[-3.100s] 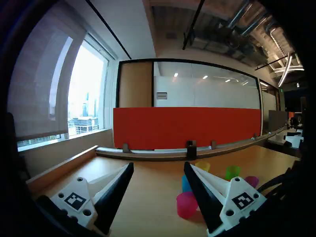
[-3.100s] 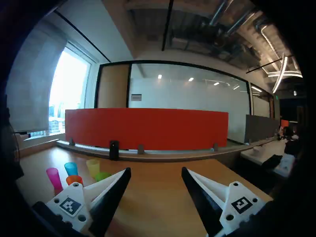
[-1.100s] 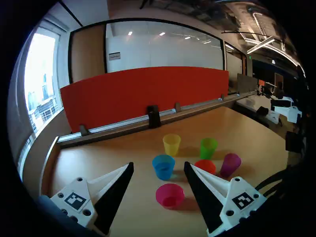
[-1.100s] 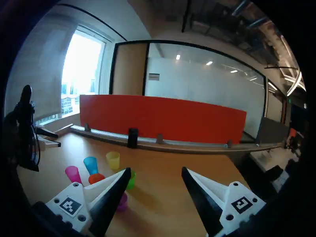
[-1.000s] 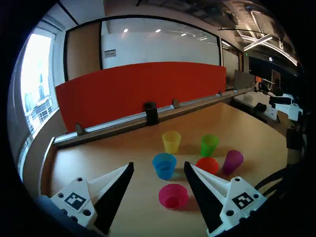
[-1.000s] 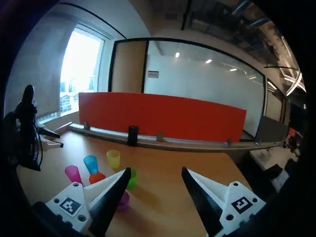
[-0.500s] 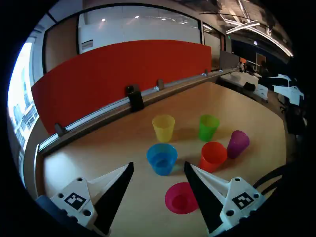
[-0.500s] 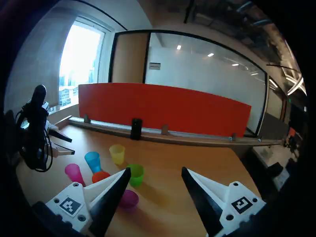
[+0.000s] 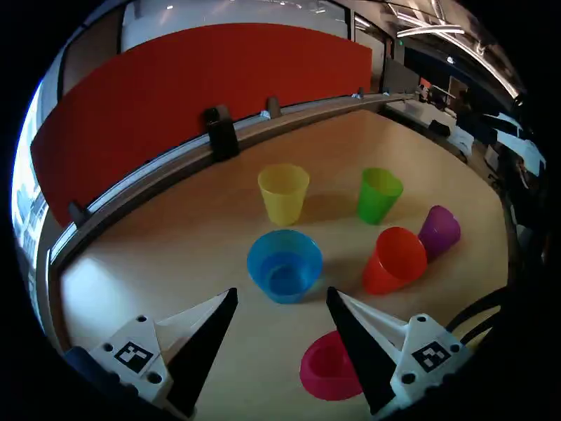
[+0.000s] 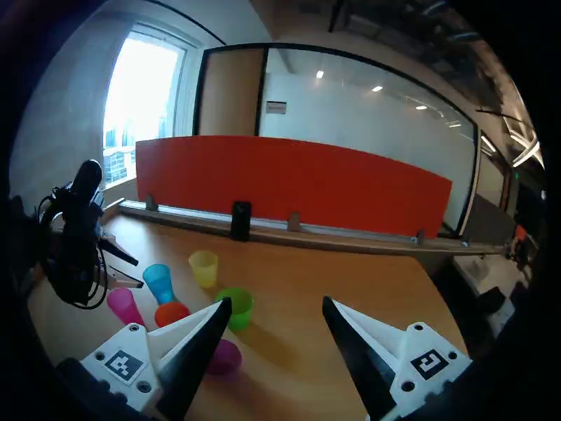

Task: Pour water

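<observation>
nothing is being poured yet; the blue cup (image 9: 285, 265) is being framed by the wide-open, empty left claw (image 9: 280, 291), the right claw (image 10: 275, 300) being held open and empty too.

A wooden table (image 9: 175, 238) carries six upright cups in a loose cluster. The yellow cup (image 9: 283, 193) and green cup (image 9: 379, 194) stand farthest back, the blue cup (image 9: 285, 265), orange cup (image 9: 395, 259) and purple cup (image 9: 440, 231) in front of them, the pink cup (image 9: 326, 365) nearest.
</observation>
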The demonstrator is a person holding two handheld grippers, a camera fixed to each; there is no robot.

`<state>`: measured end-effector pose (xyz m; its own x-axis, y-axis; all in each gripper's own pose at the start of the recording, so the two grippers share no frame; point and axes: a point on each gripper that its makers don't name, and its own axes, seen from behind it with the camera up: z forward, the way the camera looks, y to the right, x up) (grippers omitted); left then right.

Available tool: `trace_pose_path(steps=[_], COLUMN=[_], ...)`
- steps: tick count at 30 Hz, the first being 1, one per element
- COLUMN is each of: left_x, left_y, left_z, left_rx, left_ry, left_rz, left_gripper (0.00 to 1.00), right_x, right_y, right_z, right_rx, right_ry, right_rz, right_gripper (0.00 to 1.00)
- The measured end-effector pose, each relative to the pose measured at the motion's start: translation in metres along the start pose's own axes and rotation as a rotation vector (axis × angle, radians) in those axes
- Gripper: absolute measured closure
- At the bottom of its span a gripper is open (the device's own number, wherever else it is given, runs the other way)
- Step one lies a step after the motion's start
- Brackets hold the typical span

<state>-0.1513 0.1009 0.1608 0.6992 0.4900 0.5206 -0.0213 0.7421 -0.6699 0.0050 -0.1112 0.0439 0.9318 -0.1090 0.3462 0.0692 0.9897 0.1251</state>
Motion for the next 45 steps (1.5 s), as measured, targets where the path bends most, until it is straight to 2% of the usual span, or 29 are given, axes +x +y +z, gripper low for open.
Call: trace_pose_path(steps=[6,12,23,33,39,45], left_x=[-0.004,-0.004,-0.008,-0.012,-0.011,-0.012], left_y=[0.000,0.004,0.007,0.009,0.005,0.008], left_z=[0.017,0.029,0.046,0.056,0.060,0.061], left_rx=[-0.020,-0.043,-0.050,-0.048,-0.040,-0.044], left_ry=[-0.036,-0.058,-0.103,-0.122,-0.112,-0.108], left_rz=[0.021,0.026,0.047,0.053,0.045,0.056], left_gripper=[0.06,0.06,0.06,0.06,0.06,0.07], right_x=[-0.004,-0.007,-0.009,-0.010,-0.012,-0.012], right_y=[0.005,0.010,0.014,0.019,0.021,0.022], right_z=[0.005,0.008,0.010,0.011,0.011,0.012], right_rx=[-0.004,-0.008,-0.010,-0.019,-0.025,-0.026], right_ry=[-0.009,-0.016,-0.021,-0.024,-0.027,-0.027], right_rz=[0.003,0.005,0.007,0.012,0.012,0.014], right_gripper=[0.00,0.00,0.00,0.00,0.00,0.00])
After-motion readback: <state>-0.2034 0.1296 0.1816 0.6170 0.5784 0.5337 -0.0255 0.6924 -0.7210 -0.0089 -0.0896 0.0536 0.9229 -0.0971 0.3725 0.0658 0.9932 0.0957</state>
